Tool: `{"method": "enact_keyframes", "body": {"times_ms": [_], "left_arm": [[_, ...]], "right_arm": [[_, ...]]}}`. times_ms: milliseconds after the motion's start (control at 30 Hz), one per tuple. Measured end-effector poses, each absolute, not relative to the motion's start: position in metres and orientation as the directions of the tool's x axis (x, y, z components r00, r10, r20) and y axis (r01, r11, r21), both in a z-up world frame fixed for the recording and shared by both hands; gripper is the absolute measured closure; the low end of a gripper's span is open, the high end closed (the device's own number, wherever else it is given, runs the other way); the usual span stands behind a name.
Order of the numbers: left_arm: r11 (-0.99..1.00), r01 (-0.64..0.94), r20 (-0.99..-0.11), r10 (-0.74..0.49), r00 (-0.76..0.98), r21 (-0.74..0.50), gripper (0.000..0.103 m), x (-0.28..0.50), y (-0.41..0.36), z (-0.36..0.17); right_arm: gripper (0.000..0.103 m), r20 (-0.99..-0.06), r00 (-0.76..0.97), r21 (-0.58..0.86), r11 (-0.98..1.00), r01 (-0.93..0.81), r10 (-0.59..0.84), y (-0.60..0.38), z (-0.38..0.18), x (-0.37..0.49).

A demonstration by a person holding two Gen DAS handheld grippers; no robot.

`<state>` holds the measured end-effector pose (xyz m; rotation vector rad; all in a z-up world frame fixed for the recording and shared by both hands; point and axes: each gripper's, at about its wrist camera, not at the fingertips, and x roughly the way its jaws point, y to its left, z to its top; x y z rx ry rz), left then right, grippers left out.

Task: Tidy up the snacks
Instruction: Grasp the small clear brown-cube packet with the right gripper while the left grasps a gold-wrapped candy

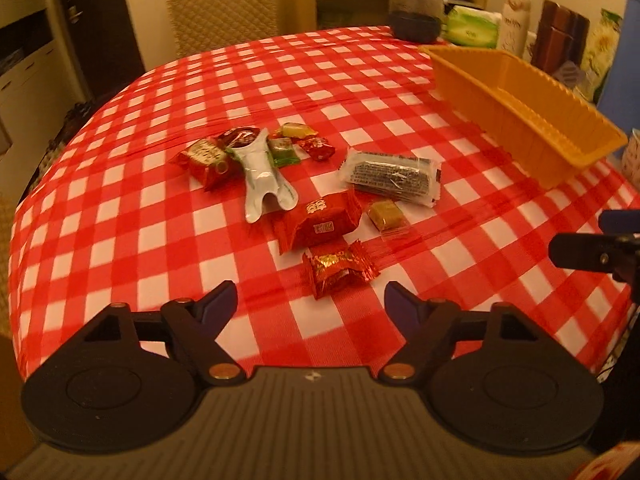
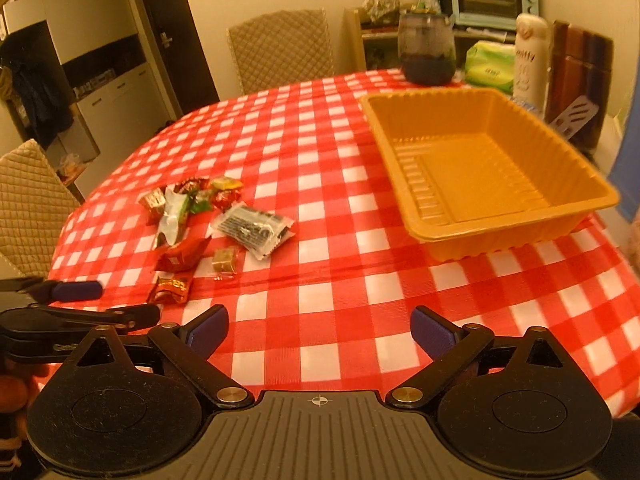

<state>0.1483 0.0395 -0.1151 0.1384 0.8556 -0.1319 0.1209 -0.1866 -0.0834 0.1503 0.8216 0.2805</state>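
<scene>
The left tool (image 1: 311,302) hangs just above the worktop (image 1: 120,208), tipped forward and down, its jaws apart with only checked cloth between them; nothing is grasped. A gold-and-red foil candy (image 1: 340,270) lies just beyond its fingertips, its long axis running across the view, twisted ends pointing left and right. The right tool (image 2: 319,330) is pitched down likewise, released, jaws spread wide over bare cloth, with the left tool showing at its lower left edge.

Past the foil candy sits a red wrapped sweet (image 1: 320,226) with white characters on it, lying slantwise, and just to its right a small tan cube (image 1: 385,215) in clear film. Behind these a long clear packet with a dark filling (image 1: 394,175) lies with its long axis across the left wrist view, tilted slightly down to the right. To the left, a white and silver pouch (image 1: 262,178) stretches away from the camera, its split end toward the tool. Around its far end cluster more small sweets: a red packet (image 1: 204,158), a green one (image 1: 282,150), a yellow one (image 1: 298,130) and a red foil one (image 1: 317,148), touching or nearly so.

Well apart to the right stands an orange tray (image 2: 592,204), upright, its long axis running away from the right tool. At the far edge stand a dark jar (image 2: 427,46), a green tissue pack (image 2: 490,65) and a white bottle (image 2: 530,56); a quilted chair (image 2: 282,48) stands behind.
</scene>
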Motion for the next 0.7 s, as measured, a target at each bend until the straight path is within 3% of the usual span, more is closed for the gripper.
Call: {"method": "enact_keyframes", "body": {"times_ms": [167, 267, 467, 700], "left_arm": [[0.96, 0.253, -0.757, -0.075, 0.65, 0.122, 0.043, 0.165, 0.038, -0.133], [0.955, 0.273, -0.738, -0.104, 0.667, 0.112, 0.046, 0.171, 0.039, -0.136], [0.955, 0.288, -0.74, -0.139, 0.658, 0.076, 0.074, 0.171, 0.034, -0.134], [0.965, 0.252, -0.744, -0.119, 0.658, 0.069, 0.077, 0.161, 0.031, -0.133]], "right_arm": [[0.007, -0.712, 0.63, 0.25, 0.95, -0.185, 0.31, -0.179, -0.099, 0.136], [0.007, -0.718, 0.62, 0.251, 0.949, -0.191, 0.315, -0.175, -0.106, 0.143], [0.007, -0.727, 0.608, 0.246, 0.948, -0.203, 0.319, -0.164, -0.116, 0.152], [0.007, -0.727, 0.607, 0.24, 0.947, -0.213, 0.321, -0.158, -0.116, 0.152]]}}
